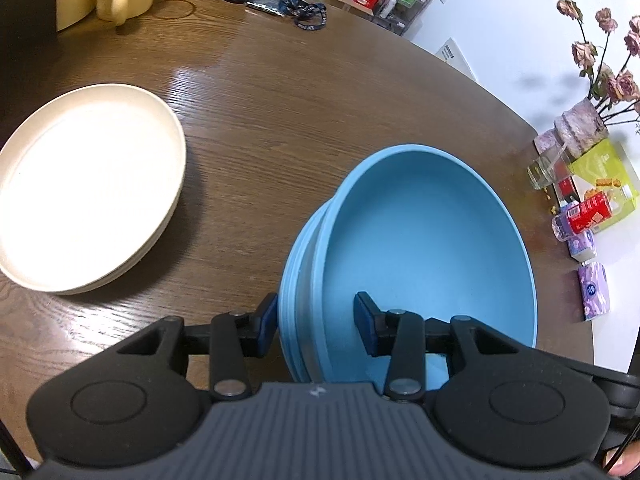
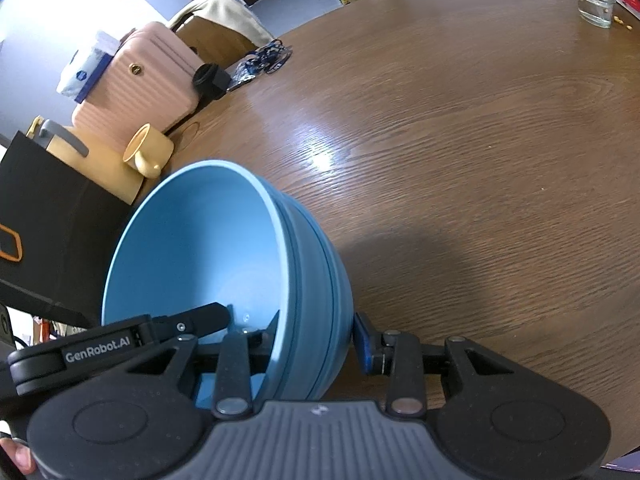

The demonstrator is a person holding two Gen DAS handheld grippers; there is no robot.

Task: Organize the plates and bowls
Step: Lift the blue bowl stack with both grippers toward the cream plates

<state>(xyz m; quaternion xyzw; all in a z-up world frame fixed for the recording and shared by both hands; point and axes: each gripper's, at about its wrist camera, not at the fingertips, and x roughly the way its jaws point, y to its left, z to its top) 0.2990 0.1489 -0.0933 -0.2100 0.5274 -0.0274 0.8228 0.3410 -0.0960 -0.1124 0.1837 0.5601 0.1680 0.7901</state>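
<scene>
Scanning the left wrist view from 9 o'clock toward 3 o'clock: the cream plates (image 1: 86, 184) are sitting stacked on the wooden table (image 1: 300, 112), well apart from the blue bowls (image 1: 420, 248), which are occupying the 4 o'clock area. The bowls are nested, several rims showing one inside another.

The left gripper (image 1: 316, 322) is straddling the near wall of the nested bowls, one blue pad outside and one inside; the jaws are standing partly apart with the wall between them, and firm contact cannot be confirmed. In the right wrist view, the right gripper (image 2: 316, 334) is bracketing the opposite wall of the blue bowls (image 2: 224, 264) in the same way, the outer pad sitting just beside the wall.

Risk judgement: the stack is appearing tilted, so an uneven lift is likely to let the inner bowls slide or separate. Pads are pinching smooth curved walls, so slippage is probable if the grip is shallow. The yellow mug (image 2: 148, 156) at 10 o'clock is near the bowl rim and could be struck.

Materials: the bowls are matte, smooth, hemispherical, probably plastic; the plates are round, shallow, raised-lipped; the table is glossy, grained
</scene>
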